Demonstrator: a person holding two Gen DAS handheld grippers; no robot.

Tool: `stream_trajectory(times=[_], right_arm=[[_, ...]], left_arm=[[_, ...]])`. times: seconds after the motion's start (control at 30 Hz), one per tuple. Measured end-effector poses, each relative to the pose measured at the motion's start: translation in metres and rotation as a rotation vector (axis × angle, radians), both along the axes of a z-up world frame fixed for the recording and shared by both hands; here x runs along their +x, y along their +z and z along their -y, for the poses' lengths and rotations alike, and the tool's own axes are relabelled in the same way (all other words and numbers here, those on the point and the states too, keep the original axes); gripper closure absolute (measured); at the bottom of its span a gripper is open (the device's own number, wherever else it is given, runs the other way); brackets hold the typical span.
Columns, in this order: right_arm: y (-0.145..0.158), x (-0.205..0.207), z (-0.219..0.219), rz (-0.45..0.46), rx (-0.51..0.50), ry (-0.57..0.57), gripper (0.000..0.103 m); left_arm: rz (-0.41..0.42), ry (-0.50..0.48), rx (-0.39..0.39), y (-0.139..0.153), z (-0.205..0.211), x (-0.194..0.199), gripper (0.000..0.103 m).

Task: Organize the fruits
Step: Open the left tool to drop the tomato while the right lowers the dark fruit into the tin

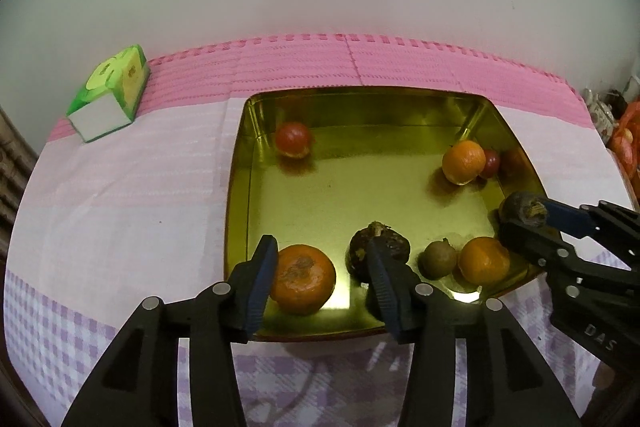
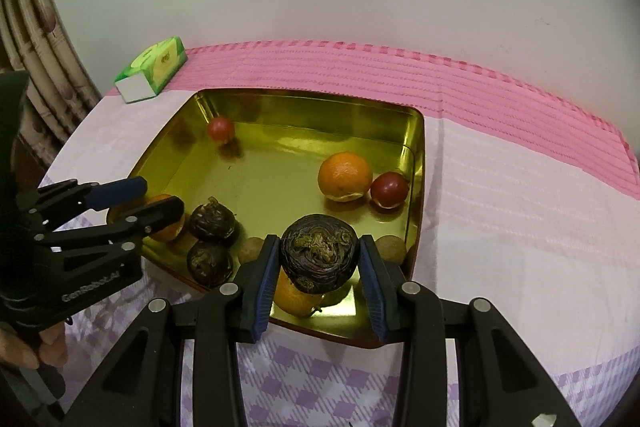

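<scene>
A gold square tray lies on the cloth-covered table. My left gripper is open over the tray's near left corner. An orange rests on the tray floor between its fingers, close against the left pad with a gap to the right one. A dark wrinkled fruit lies just behind the right finger. My right gripper is shut on another dark wrinkled fruit, holding it above the tray's near right part, over an orange.
In the tray also lie a red fruit, an orange beside a second red fruit, two dark fruits and small brown fruits. A green tissue pack sits back left. A wall stands behind the table.
</scene>
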State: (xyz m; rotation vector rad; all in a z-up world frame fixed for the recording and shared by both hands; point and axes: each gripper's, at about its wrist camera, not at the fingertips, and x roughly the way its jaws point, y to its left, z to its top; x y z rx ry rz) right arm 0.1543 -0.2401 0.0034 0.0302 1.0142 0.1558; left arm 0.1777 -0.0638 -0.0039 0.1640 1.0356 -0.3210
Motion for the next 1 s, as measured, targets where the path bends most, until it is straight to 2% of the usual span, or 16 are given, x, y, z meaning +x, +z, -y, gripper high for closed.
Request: stream_trajectory(times=[0.37, 1.0], right_arm=[[-0.008, 0.009, -0.009, -0.014, -0.003, 0.007, 0.066], [-0.015, 0.02, -0.013, -0.033, -0.025, 0.006, 0.066]], left_arm=[[0.042, 0.004, 0.044, 0.008, 0.0, -0.011, 0.055], [0.057, 0.029, 0.051, 0.016, -0.012, -0.024, 0.051]])
